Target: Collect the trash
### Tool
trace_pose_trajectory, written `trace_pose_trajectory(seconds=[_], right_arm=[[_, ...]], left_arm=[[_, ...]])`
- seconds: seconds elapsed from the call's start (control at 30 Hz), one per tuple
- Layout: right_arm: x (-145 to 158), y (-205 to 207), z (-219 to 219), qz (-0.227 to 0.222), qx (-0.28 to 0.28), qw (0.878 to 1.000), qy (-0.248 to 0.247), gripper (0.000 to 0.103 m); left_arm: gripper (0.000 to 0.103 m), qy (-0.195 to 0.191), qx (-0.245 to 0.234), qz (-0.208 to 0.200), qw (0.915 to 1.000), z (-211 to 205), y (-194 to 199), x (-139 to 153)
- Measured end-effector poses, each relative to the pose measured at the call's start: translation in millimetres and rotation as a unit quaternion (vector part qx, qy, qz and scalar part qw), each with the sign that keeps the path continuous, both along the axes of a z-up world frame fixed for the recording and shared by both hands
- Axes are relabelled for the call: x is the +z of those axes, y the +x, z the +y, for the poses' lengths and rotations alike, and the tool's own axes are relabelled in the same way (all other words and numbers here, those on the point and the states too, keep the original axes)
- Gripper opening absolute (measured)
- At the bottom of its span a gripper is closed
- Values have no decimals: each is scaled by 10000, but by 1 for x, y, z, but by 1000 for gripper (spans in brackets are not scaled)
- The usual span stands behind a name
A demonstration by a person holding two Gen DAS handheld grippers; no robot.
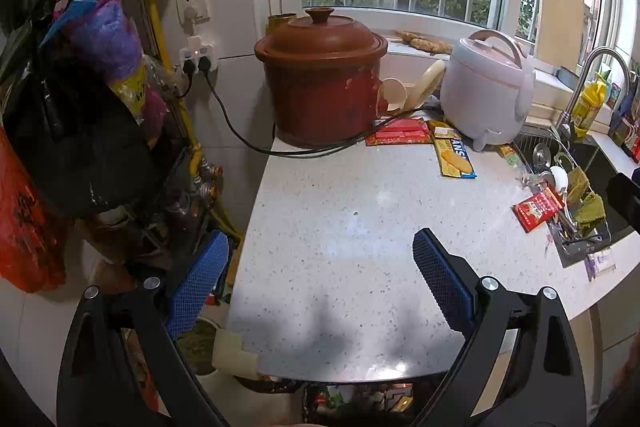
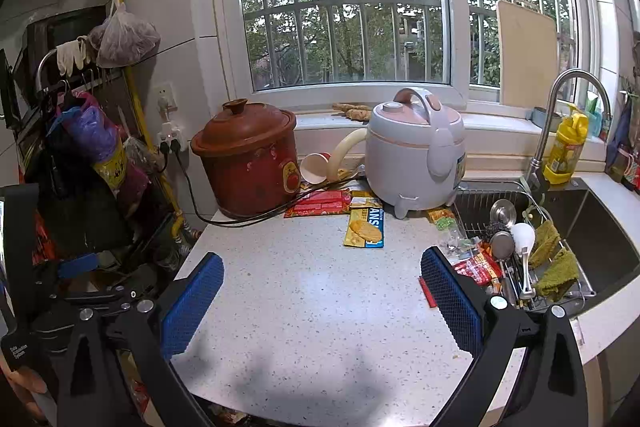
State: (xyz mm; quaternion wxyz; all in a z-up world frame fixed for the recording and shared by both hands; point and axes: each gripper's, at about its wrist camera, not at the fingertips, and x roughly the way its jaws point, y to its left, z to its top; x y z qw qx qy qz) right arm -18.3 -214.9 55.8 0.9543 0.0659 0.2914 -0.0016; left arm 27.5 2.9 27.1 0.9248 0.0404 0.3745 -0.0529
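Left gripper: my left gripper [image 1: 322, 277] hangs over the bare front of the speckled white countertop [image 1: 340, 211], its blue-padded fingers [image 1: 442, 279] spread wide with nothing between them.
Right gripper: my right gripper [image 2: 322, 291] is spread wide too, empty, above the same counter; its right finger [image 2: 450, 293] sits in front of the red wrapper by the sink.
Yellow-and-blue snack wrapper: lies flat [image 2: 365, 229] on the counter just in front of the rice cooker, well ahead of both grippers.
Red wrapper at the back: a flat red packet [image 1: 400, 137] lies between the clay pot and the rice cooker, with a black power cord [image 1: 248, 137] crossing its edge.
Red wrapper by the sink: a red packet [image 1: 538, 209] rests at the counter's right edge, touching the dish rack.
Paper cup: a white cup [image 2: 314, 167] lies on its side behind the wrappers, between pot and cooker.
Small scraps: a green-and-orange packet [image 2: 442, 219] lies beside the rice cooker's foot.
Clay pot: brown lidded pot [image 1: 322, 75] at the counter's back left.
Rice cooker: white and pink [image 2: 416, 159], to the right of the pot.
Sink: steel dish rack [image 2: 532, 259] holds ladles and green cloths.
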Motion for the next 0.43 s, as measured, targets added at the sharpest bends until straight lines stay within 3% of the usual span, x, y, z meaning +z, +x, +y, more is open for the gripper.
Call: trace_pose_trajectory(seconds=[0.43], right_arm=[[1,-2,1,-11,-28,10000,-3,98]], left_arm=[[91,3,-38,-58,10000,-2,-2,2]])
